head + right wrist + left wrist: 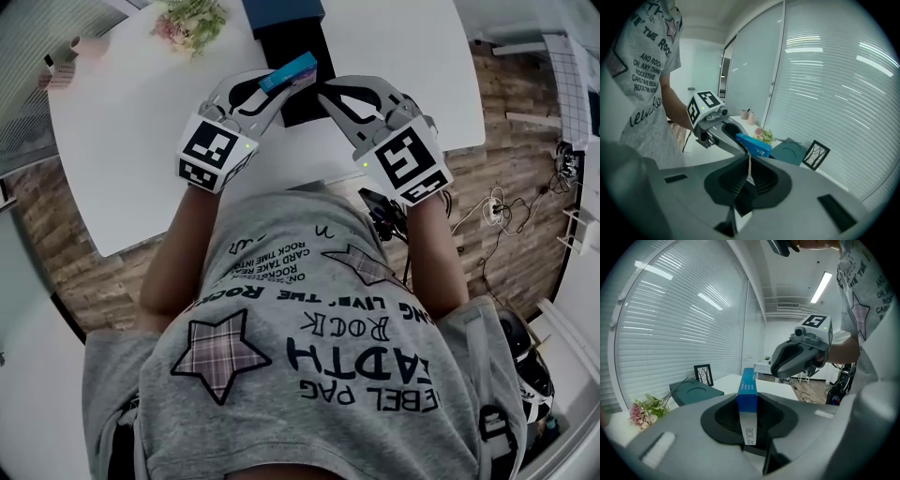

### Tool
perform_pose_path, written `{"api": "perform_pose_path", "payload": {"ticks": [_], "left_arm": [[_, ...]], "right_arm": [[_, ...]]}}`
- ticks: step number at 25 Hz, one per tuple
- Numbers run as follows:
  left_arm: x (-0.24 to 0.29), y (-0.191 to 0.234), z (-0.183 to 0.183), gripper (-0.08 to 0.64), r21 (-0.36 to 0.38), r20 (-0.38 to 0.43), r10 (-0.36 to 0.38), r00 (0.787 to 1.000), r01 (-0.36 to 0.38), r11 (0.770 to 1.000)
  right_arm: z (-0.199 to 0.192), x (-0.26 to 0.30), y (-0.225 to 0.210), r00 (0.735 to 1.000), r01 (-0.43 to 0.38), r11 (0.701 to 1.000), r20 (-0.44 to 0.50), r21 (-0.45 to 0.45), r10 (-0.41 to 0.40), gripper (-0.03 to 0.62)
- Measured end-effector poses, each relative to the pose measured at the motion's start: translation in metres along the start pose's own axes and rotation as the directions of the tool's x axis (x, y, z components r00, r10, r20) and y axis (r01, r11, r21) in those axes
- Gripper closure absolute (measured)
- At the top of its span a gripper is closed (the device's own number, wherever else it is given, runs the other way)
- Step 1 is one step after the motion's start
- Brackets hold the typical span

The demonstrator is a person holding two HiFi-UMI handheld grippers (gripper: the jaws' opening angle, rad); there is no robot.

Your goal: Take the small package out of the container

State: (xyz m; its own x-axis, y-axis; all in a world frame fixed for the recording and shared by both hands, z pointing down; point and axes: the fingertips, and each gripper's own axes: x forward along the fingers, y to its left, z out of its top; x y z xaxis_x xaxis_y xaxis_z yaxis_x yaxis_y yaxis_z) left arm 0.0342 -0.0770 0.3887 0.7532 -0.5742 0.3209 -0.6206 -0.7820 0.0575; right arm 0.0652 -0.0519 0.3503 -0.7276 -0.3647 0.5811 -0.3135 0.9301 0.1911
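A blue box point(289, 71) is being held up above the white desk point(131, 131), clamped edgewise between the fingers of the left gripper point(269, 92). The fingers of the right gripper point(328, 96) are being pressed together on a thin pale strip point(748, 169) at the box's near end, possibly a flap or the packet inside. Flowers point(192, 23) are lying at the desk's far edge.
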Motion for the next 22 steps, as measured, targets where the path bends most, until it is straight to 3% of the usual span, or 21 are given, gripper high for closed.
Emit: {"api": "perform_pose_path", "payload": {"ticks": [11, 17, 22], "left_arm": [[-0.035, 0.015, 0.018, 0.468, 0.023, 0.018, 0.116, 0.993, -0.116, 0.993], [-0.057, 0.022, 0.039, 0.466, -0.002, 0.073, 0.153, 0.986, -0.153, 0.988], [-0.072, 0.026, 0.051, 0.466, 0.096, 0.085, 0.206, 0.975, -0.214, 0.972]], "right_arm": [[0.016, -0.007, -0.006, 0.995, 0.036, 0.999, 0.090, 0.037, -0.039, 0.568], [0.029, -0.017, -0.009, 0.991, 0.037, 0.998, 0.129, 0.055, -0.044, 0.568], [0.043, -0.024, -0.011, 0.985, 0.063, 0.997, 0.156, 0.038, -0.068, 0.568]]}}
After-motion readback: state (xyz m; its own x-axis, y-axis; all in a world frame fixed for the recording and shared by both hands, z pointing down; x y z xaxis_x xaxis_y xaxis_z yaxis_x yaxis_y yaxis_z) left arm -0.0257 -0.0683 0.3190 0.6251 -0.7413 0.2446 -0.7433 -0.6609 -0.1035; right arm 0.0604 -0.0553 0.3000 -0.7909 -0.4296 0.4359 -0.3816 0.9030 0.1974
